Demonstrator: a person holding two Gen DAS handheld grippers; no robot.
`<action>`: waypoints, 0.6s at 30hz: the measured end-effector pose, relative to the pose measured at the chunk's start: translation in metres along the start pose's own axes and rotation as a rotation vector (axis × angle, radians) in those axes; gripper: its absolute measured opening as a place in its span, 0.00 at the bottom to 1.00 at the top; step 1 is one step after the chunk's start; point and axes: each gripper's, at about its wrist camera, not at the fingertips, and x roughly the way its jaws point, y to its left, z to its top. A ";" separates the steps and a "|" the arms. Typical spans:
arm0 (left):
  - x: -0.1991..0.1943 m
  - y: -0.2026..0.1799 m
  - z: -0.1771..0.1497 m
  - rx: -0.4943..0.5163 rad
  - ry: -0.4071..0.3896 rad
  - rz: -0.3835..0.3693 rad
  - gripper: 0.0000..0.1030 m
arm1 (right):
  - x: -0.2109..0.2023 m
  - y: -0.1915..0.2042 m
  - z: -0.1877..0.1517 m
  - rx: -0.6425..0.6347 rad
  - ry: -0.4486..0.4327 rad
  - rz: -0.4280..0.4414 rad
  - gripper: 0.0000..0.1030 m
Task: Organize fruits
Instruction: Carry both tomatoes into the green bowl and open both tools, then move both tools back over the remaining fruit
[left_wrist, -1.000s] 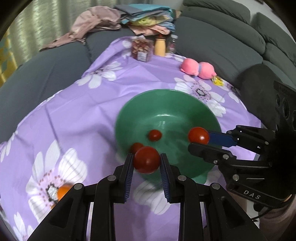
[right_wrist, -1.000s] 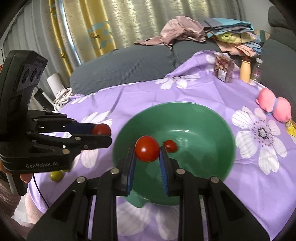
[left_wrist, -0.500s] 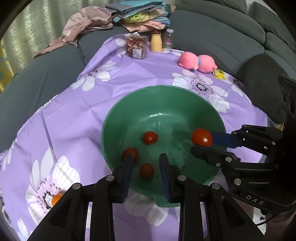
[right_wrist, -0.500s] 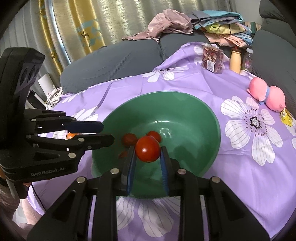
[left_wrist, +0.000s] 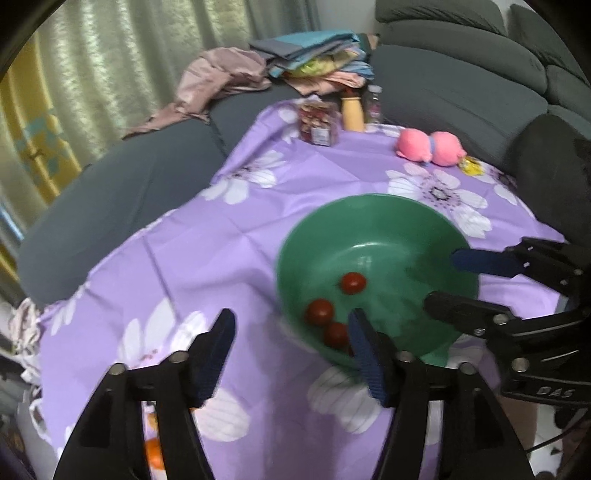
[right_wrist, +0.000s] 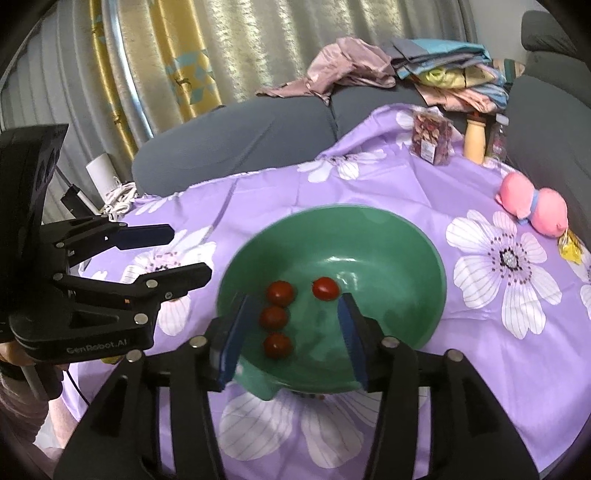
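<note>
a pink plush toy (right_wrist: 532, 208) lies near a wooden bottle (right_wrist: 474, 142) on the purple flowered cloth (right_wrist: 258, 192).

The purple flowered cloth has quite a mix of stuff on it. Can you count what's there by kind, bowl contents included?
Red tomatoes in the green bowl: 4
Green bowl: 1
Pink plush toy: 1
Clear packet of dried bits: 1
Bottles: 2
Yellow wrapper: 1
Orange fruit, partly hidden: 1
Total: 11
</note>
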 end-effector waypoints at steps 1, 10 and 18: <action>-0.003 0.002 -0.002 -0.005 -0.007 0.016 0.76 | -0.002 0.002 0.001 -0.004 -0.008 0.005 0.56; -0.044 0.034 -0.024 -0.082 -0.091 0.130 0.85 | -0.023 0.032 0.010 -0.046 -0.061 0.084 0.65; -0.068 0.056 -0.040 -0.133 -0.134 0.177 0.89 | -0.032 0.070 0.016 -0.122 -0.081 0.118 0.73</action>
